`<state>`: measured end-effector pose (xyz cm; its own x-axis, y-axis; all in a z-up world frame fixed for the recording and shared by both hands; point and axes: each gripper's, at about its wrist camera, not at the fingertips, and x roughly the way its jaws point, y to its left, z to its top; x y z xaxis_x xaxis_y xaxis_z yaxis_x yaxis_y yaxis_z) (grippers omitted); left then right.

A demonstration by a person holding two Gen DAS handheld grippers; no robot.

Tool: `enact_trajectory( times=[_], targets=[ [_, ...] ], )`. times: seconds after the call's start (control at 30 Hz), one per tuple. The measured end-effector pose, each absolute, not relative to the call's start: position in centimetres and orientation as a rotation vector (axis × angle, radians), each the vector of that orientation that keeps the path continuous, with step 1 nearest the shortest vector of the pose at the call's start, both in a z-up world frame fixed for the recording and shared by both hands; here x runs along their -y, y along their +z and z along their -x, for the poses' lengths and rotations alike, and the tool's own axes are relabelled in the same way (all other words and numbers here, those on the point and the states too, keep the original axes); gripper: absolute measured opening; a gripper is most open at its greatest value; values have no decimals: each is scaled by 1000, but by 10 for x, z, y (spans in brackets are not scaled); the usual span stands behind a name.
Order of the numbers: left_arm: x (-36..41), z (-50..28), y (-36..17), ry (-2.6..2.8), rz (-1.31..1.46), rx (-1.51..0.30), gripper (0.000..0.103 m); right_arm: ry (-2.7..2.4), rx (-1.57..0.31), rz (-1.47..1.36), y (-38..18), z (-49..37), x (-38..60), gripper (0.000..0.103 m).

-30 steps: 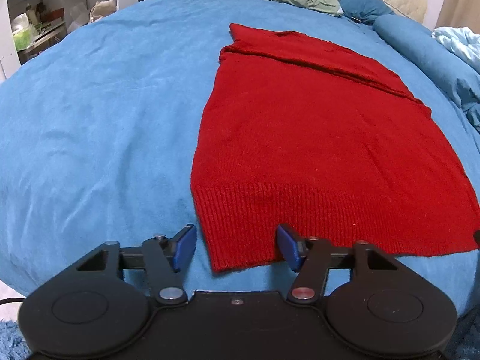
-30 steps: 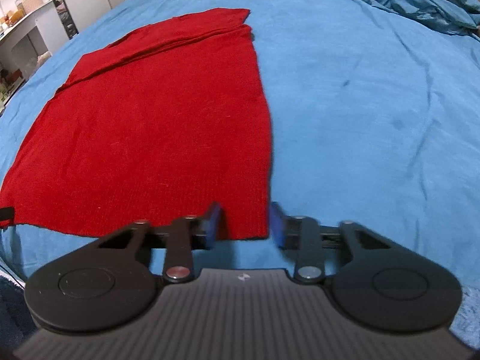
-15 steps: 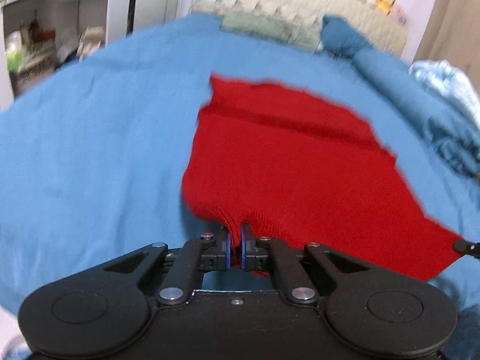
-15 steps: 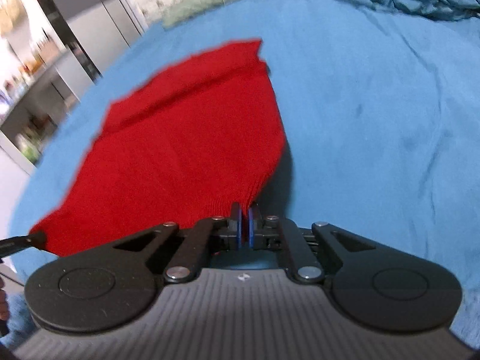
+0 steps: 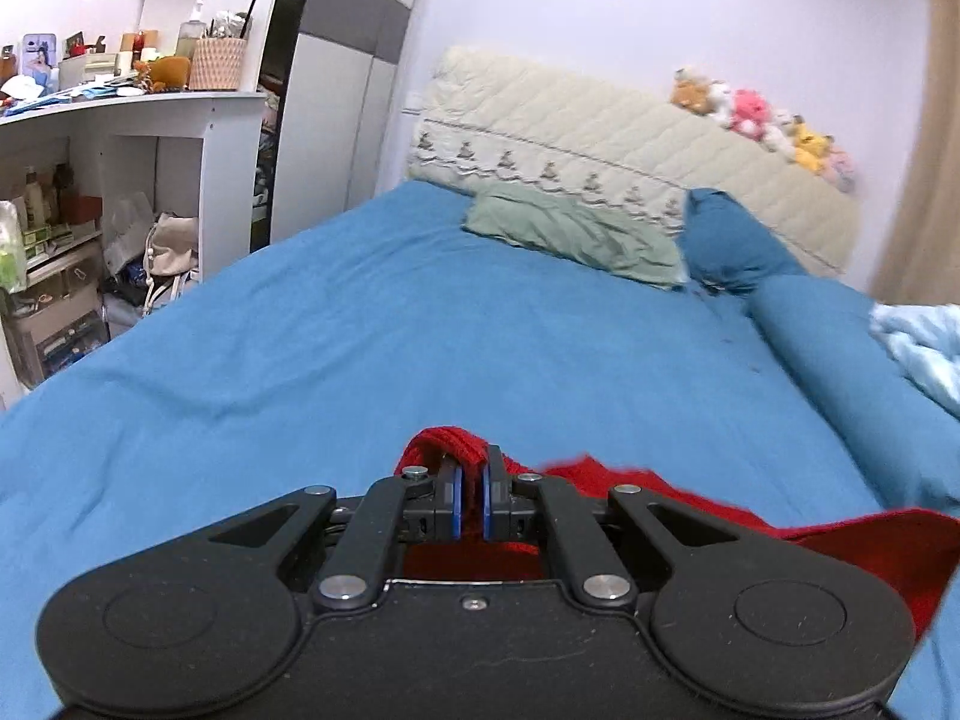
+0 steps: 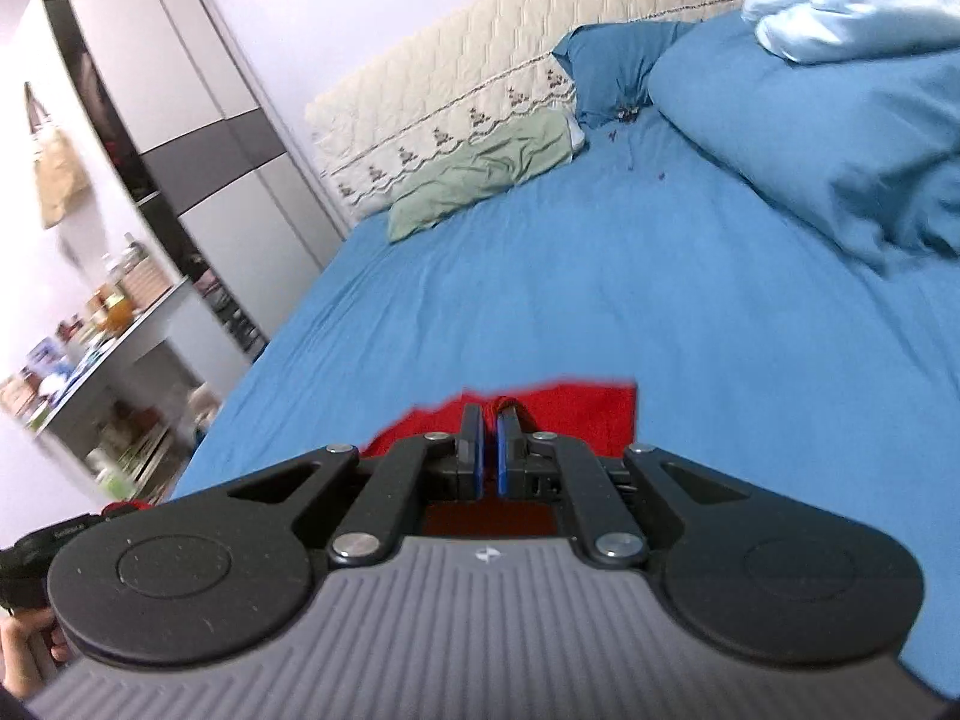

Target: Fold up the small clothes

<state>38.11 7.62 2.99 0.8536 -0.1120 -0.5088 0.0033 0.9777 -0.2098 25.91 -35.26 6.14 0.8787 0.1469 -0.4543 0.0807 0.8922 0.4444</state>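
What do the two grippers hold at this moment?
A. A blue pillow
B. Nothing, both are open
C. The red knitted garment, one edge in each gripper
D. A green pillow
C: the left gripper and the right gripper are each shut on the red knitted garment.

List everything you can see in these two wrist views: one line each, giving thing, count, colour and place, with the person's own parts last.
red knit garment: one, red, lifted at the near edge of the bed, pinched by both grippers
bed sheet: one, blue, covering the bed
green pillow: one, pale green, at the headboard
blue pillow: one, dark blue, right of the green pillow
headboard: one, cream quilted, at the far wall
plush toys: a row, mixed colours, on the headboard
duvet: one, blue, heaped on the bed's right
wardrobe: one, white and grey, left of the bed
shelf unit: one, white, cluttered, far left
left gripper: one, black, blue pads, shut on the garment
right gripper: one, black, blue pads, shut on the garment
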Motion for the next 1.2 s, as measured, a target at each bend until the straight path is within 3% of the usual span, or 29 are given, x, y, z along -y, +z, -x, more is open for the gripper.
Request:
enact_trajectory(
  times=[0.1,0.27,0.5,0.57,0.6,0.63,0.67,0.7,0.73,0.8,0.87,0.97,1.2],
  targets=[
    [-63,-441,7,-30,183,-574,6,0,-513,-436,49,-332,350,19],
    [-53,-501,-50,1,197,-656,6,-91,-621,-410,-18,-425,351,19],
    [-54,-538,-79,29,203,-719,7,-164,-655,-350,-63,-479,347,19],
    [-56,-545,-77,43,228,-726,12,-169,-651,-336,-64,-487,344,20],
    [-59,-543,-74,50,219,-711,13,-185,-658,-323,-65,-493,343,22],
    [-58,-543,-72,59,200,-699,25,-213,-661,-301,-64,-496,342,29],
    [-59,-537,-67,64,175,-688,44,-234,-662,-271,-63,-494,338,37],
    [-61,-529,-62,61,151,-673,51,-245,-660,-248,-61,-488,337,56],
    [-63,-517,-56,54,118,-645,56,-249,-645,-241,-58,-479,337,65],
    [-68,-490,-45,29,59,-603,57,-220,-602,-231,-49,-456,334,65],
    [-67,-465,-41,-35,8,-594,64,-162,-589,-210,-47,-437,329,67],
    [-62,-436,-56,-153,-2,-647,66,-66,-614,-196,-58,-405,315,83],
    [-56,-438,-121,-175,48,-838,66,-67,-783,-110,-123,-385,296,83]
  ],
)
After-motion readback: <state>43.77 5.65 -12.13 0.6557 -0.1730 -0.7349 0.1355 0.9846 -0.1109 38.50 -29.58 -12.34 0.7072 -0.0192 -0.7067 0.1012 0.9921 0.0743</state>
